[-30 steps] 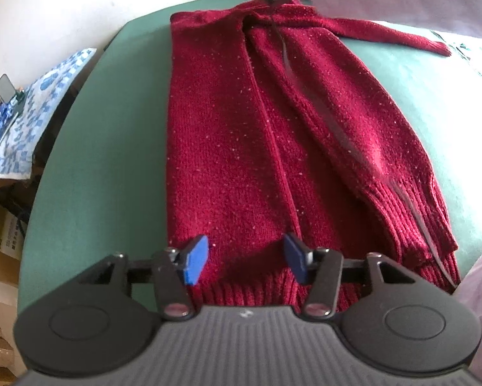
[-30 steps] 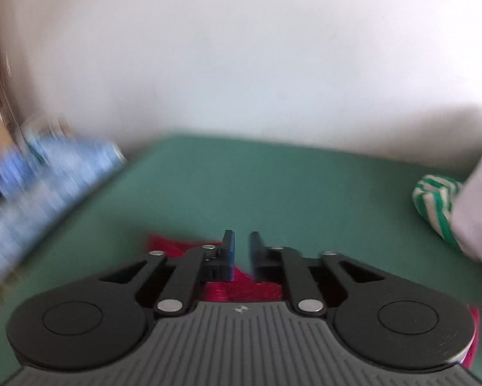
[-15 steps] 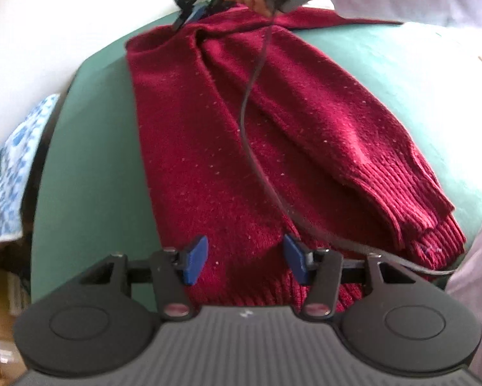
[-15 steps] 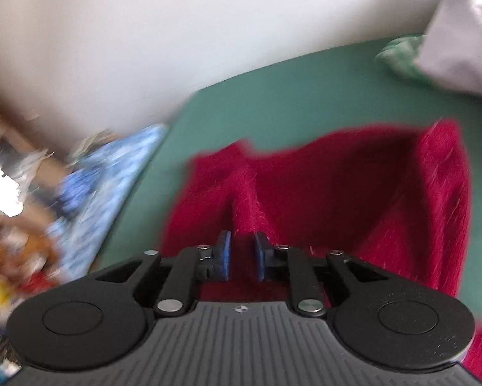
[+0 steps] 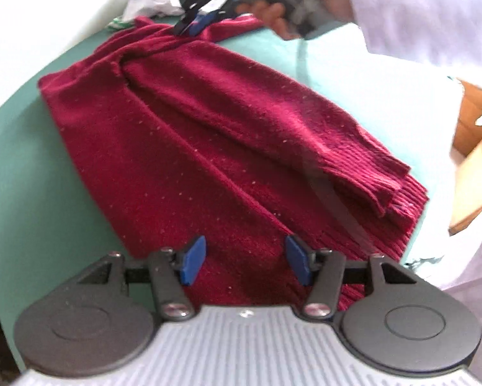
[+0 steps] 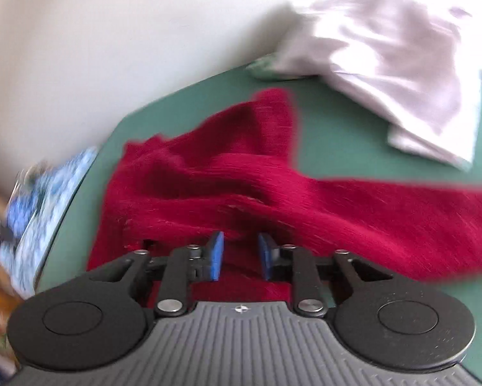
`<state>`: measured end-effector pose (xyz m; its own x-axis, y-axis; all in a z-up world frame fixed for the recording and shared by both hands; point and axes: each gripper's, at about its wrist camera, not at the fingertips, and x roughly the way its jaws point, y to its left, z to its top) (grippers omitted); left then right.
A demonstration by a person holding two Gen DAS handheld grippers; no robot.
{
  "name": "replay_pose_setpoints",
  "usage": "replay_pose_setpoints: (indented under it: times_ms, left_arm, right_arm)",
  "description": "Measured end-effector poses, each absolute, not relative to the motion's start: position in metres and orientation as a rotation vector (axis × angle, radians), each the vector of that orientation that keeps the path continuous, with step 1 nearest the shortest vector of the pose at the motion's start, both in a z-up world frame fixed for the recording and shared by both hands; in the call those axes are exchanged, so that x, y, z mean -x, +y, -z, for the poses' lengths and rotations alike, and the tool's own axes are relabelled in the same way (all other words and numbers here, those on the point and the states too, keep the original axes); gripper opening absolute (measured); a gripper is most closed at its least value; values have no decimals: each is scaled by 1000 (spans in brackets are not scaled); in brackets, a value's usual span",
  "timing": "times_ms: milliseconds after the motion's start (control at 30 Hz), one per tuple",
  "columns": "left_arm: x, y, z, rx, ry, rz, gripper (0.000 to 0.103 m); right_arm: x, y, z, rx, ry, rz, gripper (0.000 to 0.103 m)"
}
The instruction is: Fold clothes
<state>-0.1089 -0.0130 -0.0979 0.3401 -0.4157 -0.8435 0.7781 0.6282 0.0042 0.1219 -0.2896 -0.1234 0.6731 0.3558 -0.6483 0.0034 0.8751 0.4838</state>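
Left wrist view showed a dark red knitted sweater [image 5: 208, 135], ribbed at the hem, lying partly folded on the green table [image 5: 25, 173]. White cloth [image 6: 385, 64] lay at upper right. Both the left claw [image 5: 245, 259] and right claw [image 6: 239, 255] were opening over the knit, gripping nothing.

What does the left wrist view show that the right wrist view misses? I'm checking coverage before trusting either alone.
Only the left wrist view: a hand in a white sleeve holding the right tool at the far end of the red sweater, and the ribbed cuff.

Only the right wrist view: a pale folded garment, blue patterned cloth, and knit bunched between the right tool's opening pads.

Both: the sweater on the green table. The left tool stands open over the hem.
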Motion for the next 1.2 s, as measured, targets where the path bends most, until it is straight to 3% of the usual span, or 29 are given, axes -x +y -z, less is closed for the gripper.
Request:
replay_pose_setpoints:
  times_ms: [133,367,600,667,700,733,800,1000,1200]
  left_arm:
    - [92,1,85,-376,878,796,61]
    - [56,-2,84,-256,856,677,61]
    - [49,-28,103,-269,907,623,65]
    - [52,-33,105,-269,916,615,70]
    - [53,-36,106,-271,919,612,70]
    - [53,-39,107,-273,921,609,72]
    - [54,-43,107,-274,921,600,72]
    - [52,-49,107,-244,924,576,78]
    - [56,-46,97,-240,895,602,76]
  right_arm:
    - [-64,-351,108,-468,733,9,49]
    - [-23,-452,113,-493,674,410,51]
    - [-50,-475,137,-576,631,421,51]
    - [-60,-475,135,-555,624,407,47]
    - [-66,-476,134,-545,632,391,38]
    - [-74,-479,132,-539,661,359,10]
    - [-87,-483,123,-544,689,324,11]
    - [-109,-493,49,-632,425,267,11]
    - [-145,-465,54,-397,585,319,11]
